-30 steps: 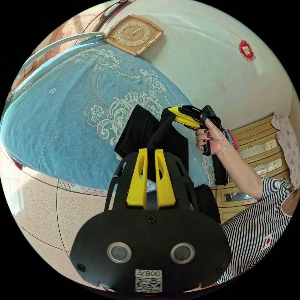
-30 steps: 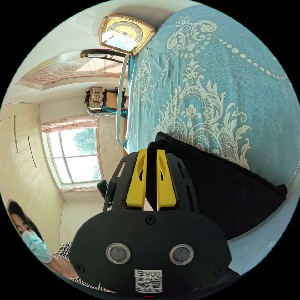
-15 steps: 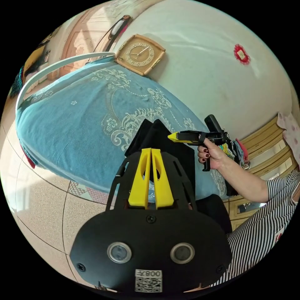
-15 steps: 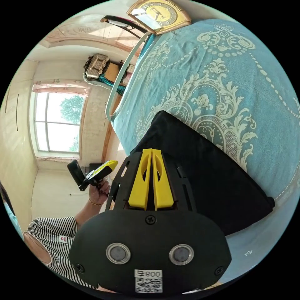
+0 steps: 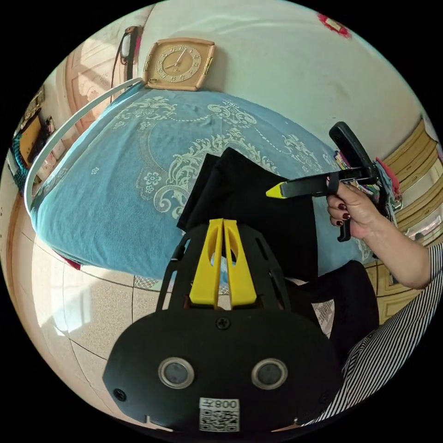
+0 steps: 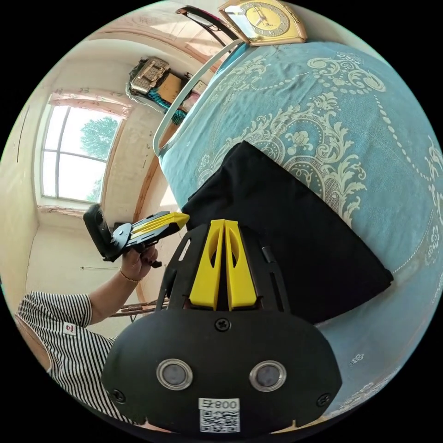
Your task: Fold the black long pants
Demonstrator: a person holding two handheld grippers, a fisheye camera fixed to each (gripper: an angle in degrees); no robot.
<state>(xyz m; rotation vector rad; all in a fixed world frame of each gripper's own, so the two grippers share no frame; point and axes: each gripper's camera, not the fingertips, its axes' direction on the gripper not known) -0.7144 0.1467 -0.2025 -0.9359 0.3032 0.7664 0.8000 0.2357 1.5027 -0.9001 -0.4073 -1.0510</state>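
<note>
The black long pants (image 5: 251, 203) lie folded into a flat wedge on the blue bed (image 5: 115, 175), near its edge. The left gripper (image 5: 223, 224) and the right gripper (image 6: 224, 224) hang just above the cloth, each with its jaws pressed together on nothing. A clock (image 5: 179, 63) leans at the bed's far end.

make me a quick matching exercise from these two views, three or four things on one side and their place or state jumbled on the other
Things:
1. black pants
2. clock
3. left gripper
4. right gripper

Places or states:
a. jaws together, held off the pants, by the bed's near edge
b. leans against the wall at the far edge of the bed
c. lies folded on the blue bedspread
d. jaws together, held over the folded cloth

Pairs: 1-c, 2-b, 3-a, 4-d
</note>
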